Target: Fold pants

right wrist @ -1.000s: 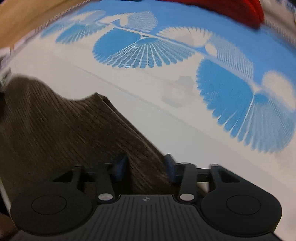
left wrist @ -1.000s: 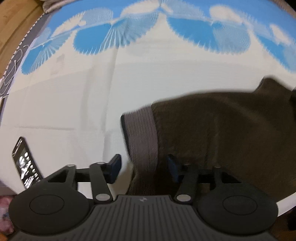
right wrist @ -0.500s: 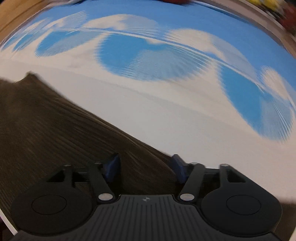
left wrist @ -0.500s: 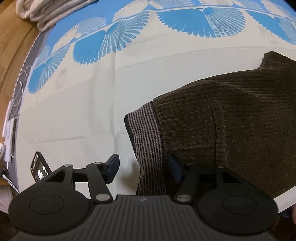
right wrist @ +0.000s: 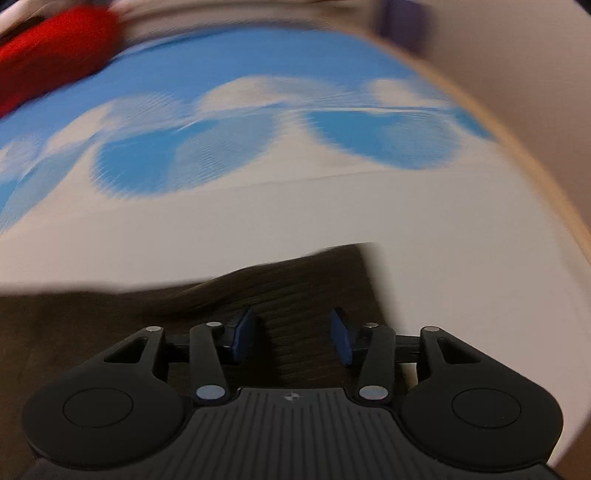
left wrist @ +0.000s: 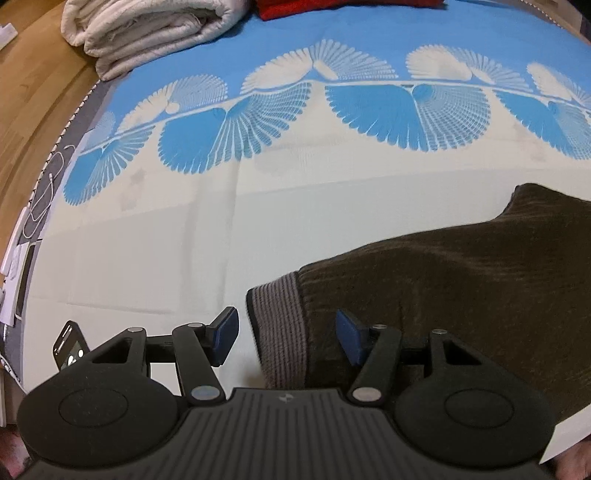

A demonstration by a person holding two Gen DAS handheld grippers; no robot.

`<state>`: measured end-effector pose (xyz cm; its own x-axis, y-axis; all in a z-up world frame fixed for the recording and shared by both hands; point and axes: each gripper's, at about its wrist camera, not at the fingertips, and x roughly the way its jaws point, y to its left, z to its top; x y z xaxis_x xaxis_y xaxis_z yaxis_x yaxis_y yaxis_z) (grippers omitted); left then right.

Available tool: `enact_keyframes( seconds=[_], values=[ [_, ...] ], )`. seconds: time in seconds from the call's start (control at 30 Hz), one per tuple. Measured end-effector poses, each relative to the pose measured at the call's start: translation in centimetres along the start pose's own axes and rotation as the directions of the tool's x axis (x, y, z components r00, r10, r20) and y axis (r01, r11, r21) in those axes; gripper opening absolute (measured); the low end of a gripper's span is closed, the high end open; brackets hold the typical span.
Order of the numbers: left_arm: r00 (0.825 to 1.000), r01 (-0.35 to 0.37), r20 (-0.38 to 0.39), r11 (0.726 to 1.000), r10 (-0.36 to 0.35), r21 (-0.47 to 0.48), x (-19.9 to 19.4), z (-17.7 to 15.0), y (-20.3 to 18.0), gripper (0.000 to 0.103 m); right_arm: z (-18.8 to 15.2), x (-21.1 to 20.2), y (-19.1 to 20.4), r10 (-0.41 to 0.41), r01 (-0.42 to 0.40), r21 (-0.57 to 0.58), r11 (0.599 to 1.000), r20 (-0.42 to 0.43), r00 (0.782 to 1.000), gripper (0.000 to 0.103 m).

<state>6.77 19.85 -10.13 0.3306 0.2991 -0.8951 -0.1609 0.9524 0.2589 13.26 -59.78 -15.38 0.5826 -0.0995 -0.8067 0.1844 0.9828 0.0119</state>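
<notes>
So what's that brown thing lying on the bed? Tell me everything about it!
Those are the brown pants, made of soft, ribbed cloth like corduroy. One end has a gray striped stretchy waistband with a dark edge. They lie spread on the blue-and-white bedsheet, a bit rumpled, with one corner bumped up. The left gripper hangs open over the waistband without pinching it. The right gripper is over the other end, its jaws closing; that view is blurry, and the pads don't seem to squeeze the cloth.

a bed sheet (left wrist: 155,258), white with blue fan-shaped prints, covers the bed. a folded cream quilted blanket (left wrist: 147,33) and a red fabric item (left wrist: 332,7) lie at its far edge. warm wooden floor (left wrist: 33,92) borders its left side.
</notes>
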Motion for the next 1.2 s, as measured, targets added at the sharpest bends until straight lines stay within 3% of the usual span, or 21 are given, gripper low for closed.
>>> enact_keyframes(
  seconds=[0.1,0.2,0.33,0.43,0.5,0.53,0.57,0.67,0.73,0.83,0.93,1.0,1.13,1.2],
  values=[
    [1.000,-0.001,-0.001,1.000,0.001,0.025,0.0,0.2,-0.9,0.064,-0.1,0.3,-2.0,0.005,-0.006,0.128,0.992,0.004,1.000,0.053],
    [1.000,0.002,0.001,0.999,-0.002,0.038,0.2,0.3,-1.3,0.064,0.2,0.6,-2.1,0.089,-0.087,0.208,0.974,0.001,0.996,0.053],
    [1.000,-0.005,-0.007,0.999,0.006,0.036,0.6,0.4,-1.0,0.064,1.7,1.7,-0.4,0.242,-0.220,0.347,0.912,-0.022,0.970,0.053],
    [1.000,-0.006,-0.012,0.999,0.007,0.040,0.7,0.4,-1.1,0.064,2.2,2.7,1.0,0.223,-0.178,0.391,0.903,-0.073,0.972,0.053],
    [1.000,-0.004,-0.013,0.999,0.005,0.046,0.8,0.4,-1.1,0.064,2.5,3.7,1.6,0.171,-0.110,0.405,0.908,-0.116,0.979,0.048],
    [1.000,-0.004,-0.014,0.999,0.005,0.048,0.8,0.4,-1.2,0.064,2.7,3.8,1.9,0.139,-0.080,0.408,0.909,-0.116,0.984,0.035],
    [1.000,-0.004,-0.014,0.999,0.005,0.050,0.8,0.4,-1.1,0.064,2.9,3.7,1.8,0.100,-0.042,0.420,0.907,-0.117,0.988,0.008],
    [1.000,-0.001,-0.011,0.999,0.001,0.050,0.9,0.3,-1.0,0.064,3.0,2.6,0.3,0.065,-0.040,0.571,0.820,-0.023,0.998,0.005],
    [1.000,0.007,-0.009,0.999,-0.006,0.045,0.8,0.3,-0.9,0.064,3.1,2.5,0.3,0.056,-0.046,0.587,0.809,0.001,0.998,0.006],
    [1.000,0.027,-0.001,0.999,-0.027,0.041,0.6,0.2,-0.8,0.064,2.9,2.9,0.1,0.061,-0.028,0.612,0.790,-0.033,0.998,0.010],
    [0.998,0.056,0.027,0.997,-0.057,0.047,0.0,0.1,-0.8,0.064,3.0,1.0,-0.2,-0.045,0.035,0.606,0.794,0.002,0.999,0.031],
    [0.996,0.082,0.043,0.996,-0.084,0.040,-0.4,0.1,-0.7,0.064,2.9,-0.6,-0.4,-0.090,0.061,0.586,0.808,0.020,0.996,0.037],
    [0.976,0.211,0.060,0.977,-0.209,-0.038,-1.3,0.0,0.1,0.063,1.7,-3.6,-1.2,-0.034,0.002,0.561,0.828,0.045,0.998,0.037],
    [0.969,0.241,0.063,0.970,-0.238,-0.038,-1.6,-0.4,0.2,0.055,1.2,-4.9,-1.4,-0.013,-0.013,0.533,0.846,0.045,0.999,0.038]
  ],
)
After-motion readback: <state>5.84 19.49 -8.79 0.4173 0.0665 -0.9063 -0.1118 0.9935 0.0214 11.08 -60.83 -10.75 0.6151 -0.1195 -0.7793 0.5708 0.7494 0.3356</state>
